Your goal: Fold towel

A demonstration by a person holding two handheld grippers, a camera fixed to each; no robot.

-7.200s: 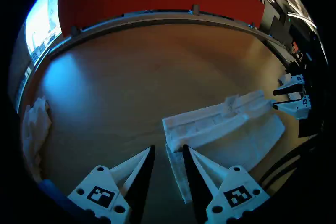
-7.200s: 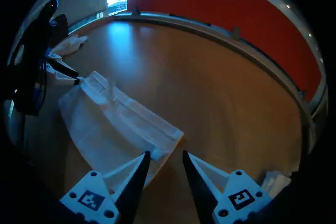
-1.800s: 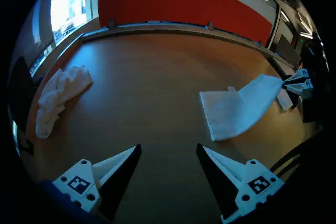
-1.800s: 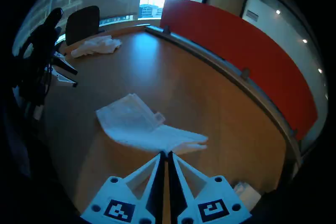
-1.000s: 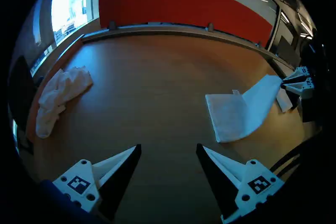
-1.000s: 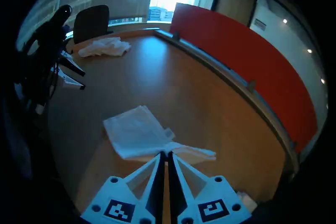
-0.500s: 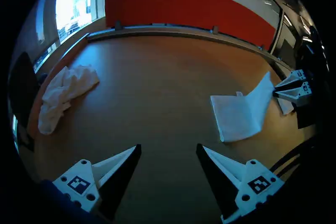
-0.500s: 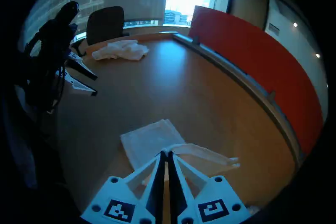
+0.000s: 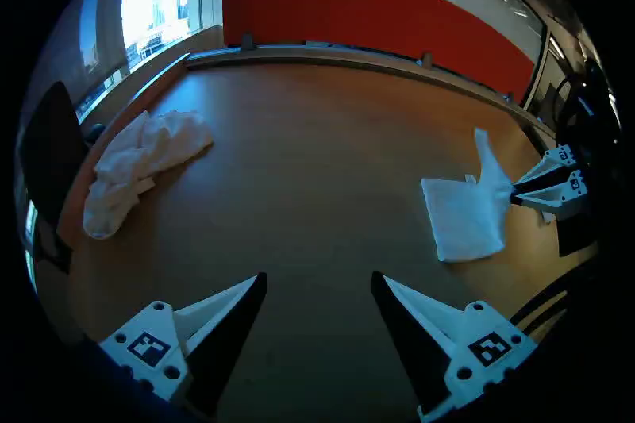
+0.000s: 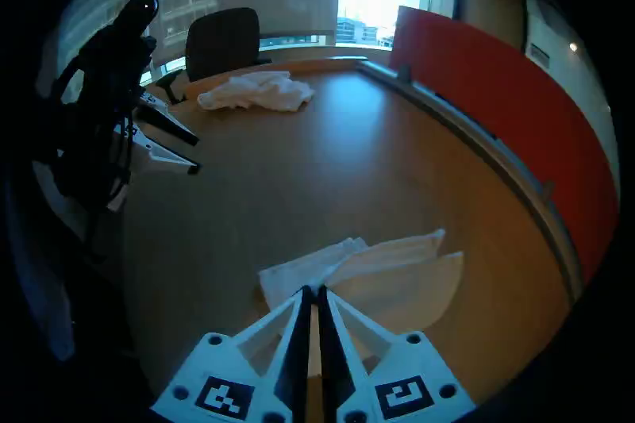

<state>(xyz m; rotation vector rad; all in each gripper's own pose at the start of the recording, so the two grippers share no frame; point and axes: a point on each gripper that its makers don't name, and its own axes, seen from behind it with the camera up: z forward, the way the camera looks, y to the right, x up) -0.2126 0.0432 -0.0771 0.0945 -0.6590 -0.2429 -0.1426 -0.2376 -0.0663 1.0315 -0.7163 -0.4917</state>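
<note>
Towel (image 9: 468,221) is lying part-folded on the bench (image 9: 317,145), one flap standing up where the right gripper (image 10: 312,290) is pinching it. Left gripper (image 9: 317,296) is hovering spread, well apart. Crumpled cloth (image 9: 139,161) is lying near the bench edge.

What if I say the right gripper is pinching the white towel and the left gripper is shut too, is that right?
Not quite. The right gripper is shut on the white towel, but the left gripper is open, its fingers wide apart over the table. The left gripper view shows it.
</note>
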